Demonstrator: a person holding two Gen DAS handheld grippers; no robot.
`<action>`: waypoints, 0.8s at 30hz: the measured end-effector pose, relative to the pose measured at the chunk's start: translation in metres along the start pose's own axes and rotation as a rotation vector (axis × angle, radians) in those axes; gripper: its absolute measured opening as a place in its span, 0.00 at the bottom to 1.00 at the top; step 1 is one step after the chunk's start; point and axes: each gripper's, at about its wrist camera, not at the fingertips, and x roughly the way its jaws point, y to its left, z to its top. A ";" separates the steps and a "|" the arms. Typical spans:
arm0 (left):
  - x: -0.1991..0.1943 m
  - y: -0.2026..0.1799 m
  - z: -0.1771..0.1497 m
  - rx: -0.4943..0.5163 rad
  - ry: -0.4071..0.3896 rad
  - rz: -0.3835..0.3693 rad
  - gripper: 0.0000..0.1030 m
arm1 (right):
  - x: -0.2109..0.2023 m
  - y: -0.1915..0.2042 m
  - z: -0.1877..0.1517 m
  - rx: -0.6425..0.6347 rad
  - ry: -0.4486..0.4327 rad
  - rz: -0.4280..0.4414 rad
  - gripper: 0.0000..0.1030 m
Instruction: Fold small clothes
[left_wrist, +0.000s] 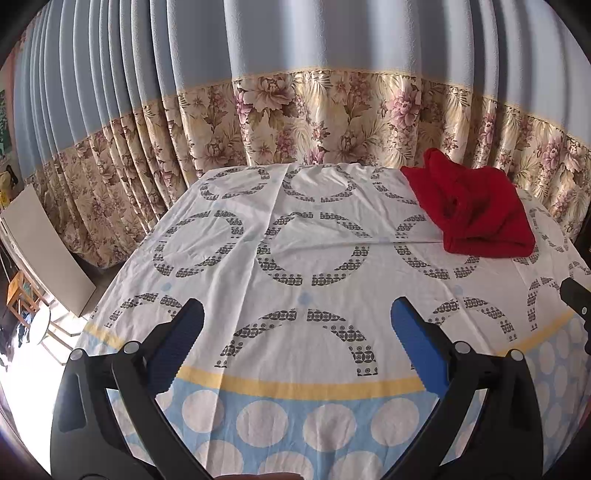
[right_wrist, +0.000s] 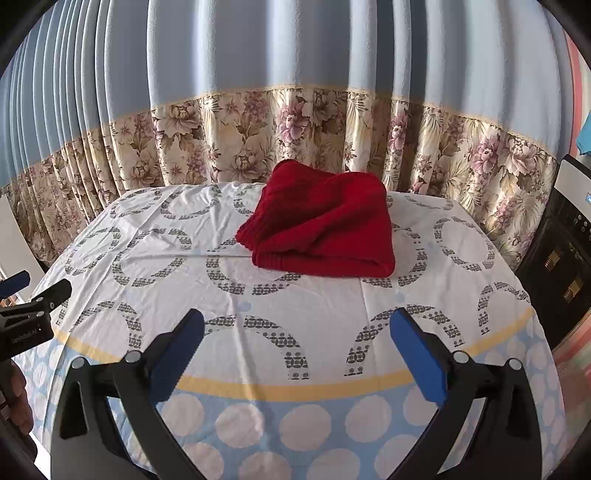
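- On the far part of the counter, near the flowered curtain, the red garment lies as a thick, layered bundle, so the folding looks largely done; perhaps only a tidy-up is left.
- The right gripper hangs above the near edge with its jaws spread wide and empty; the garment sits straight ahead, well apart.
- The left gripper is likewise spread and empty, with the garment far off to its right.
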 end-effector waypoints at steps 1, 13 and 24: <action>0.000 0.000 0.000 0.001 0.000 0.001 0.97 | 0.000 0.000 0.000 0.000 0.001 0.001 0.98; 0.000 -0.004 0.001 -0.002 0.005 -0.010 0.97 | 0.001 0.000 0.001 0.001 0.000 -0.002 0.98; 0.001 -0.006 0.002 -0.004 0.006 -0.017 0.97 | 0.001 0.000 0.001 -0.004 -0.001 -0.003 0.98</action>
